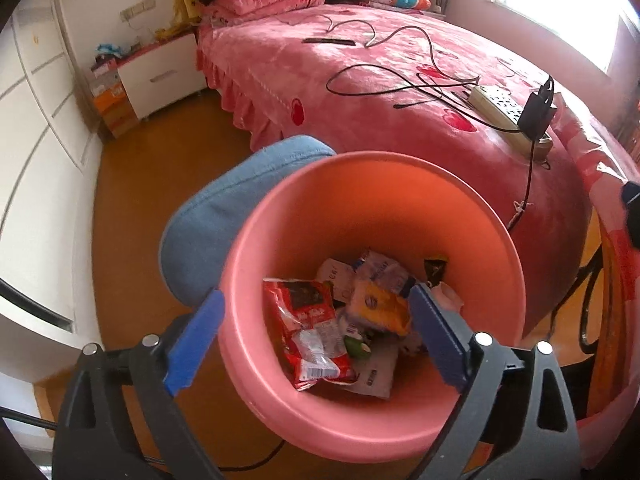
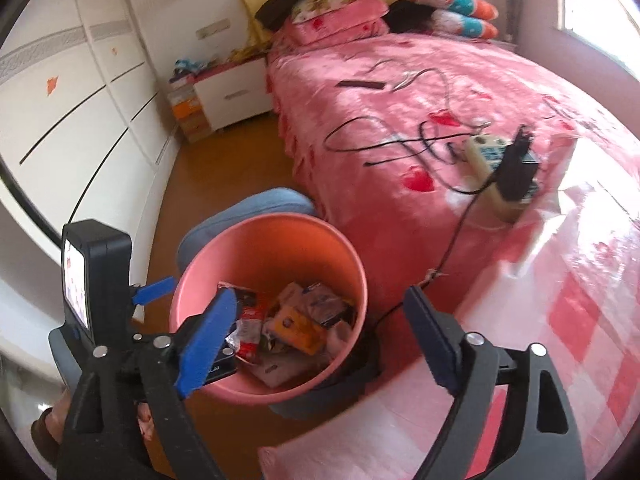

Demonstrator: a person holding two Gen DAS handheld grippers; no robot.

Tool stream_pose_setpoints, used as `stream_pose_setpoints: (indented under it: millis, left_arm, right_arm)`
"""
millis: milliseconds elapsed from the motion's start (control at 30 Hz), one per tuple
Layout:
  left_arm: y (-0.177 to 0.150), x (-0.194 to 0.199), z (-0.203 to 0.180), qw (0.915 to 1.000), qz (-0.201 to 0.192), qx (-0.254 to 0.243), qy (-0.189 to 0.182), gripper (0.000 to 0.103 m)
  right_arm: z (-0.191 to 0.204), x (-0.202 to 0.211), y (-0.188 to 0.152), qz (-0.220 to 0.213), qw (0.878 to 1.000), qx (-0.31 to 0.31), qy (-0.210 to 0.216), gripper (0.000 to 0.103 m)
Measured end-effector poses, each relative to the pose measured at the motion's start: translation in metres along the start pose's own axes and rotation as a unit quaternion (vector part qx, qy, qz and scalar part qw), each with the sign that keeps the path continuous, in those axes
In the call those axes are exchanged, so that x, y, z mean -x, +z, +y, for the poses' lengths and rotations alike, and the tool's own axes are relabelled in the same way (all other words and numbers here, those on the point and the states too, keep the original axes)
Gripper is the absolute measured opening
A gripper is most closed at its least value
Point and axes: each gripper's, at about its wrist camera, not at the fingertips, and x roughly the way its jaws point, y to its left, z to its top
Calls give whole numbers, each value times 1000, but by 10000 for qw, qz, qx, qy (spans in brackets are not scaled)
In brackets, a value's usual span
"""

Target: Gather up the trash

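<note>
A pink trash bucket [image 1: 384, 216] stands on the floor beside the bed. It holds several wrappers, among them a red snack packet [image 1: 308, 328] and a yellow packet [image 1: 380, 308]. My left gripper [image 1: 316, 336] is open and empty, right above the bucket's mouth, its fingers spanning the near rim. In the right wrist view the bucket [image 2: 248, 264] sits lower left with the same wrappers [image 2: 292, 320] inside. My right gripper [image 2: 320, 336] is open and empty, over the bucket's right rim and the bed edge. The left gripper's body [image 2: 96, 276] shows at the bucket's left.
A blue cushioned chair [image 1: 224, 208] stands behind the bucket. The pink bed [image 1: 400, 80] carries black cables, a power strip [image 1: 508, 116] with a black charger, and a dark remote [image 1: 328, 41]. A white nightstand [image 1: 164, 76] and white wardrobe [image 1: 36, 120] are at the left.
</note>
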Motion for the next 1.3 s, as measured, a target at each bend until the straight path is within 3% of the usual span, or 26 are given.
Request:
stream_pose_setpoints:
  millis: [200,600,1300]
  left_arm:
    - [5,13,-14,9980,-205,-405,443,94]
    - [13,52,-35,9936,-694,-693,559,96]
    - [9,115,-101,9856,-1251,-1140,-42,96]
  right_arm:
    - [-11,26,-5,-303,9989,-88,-338,88]
    - [-31,64,-25,-666,9953,-256,-662,89]
    - [-79,132,-81,-1125,9806,-718,-1437,89]
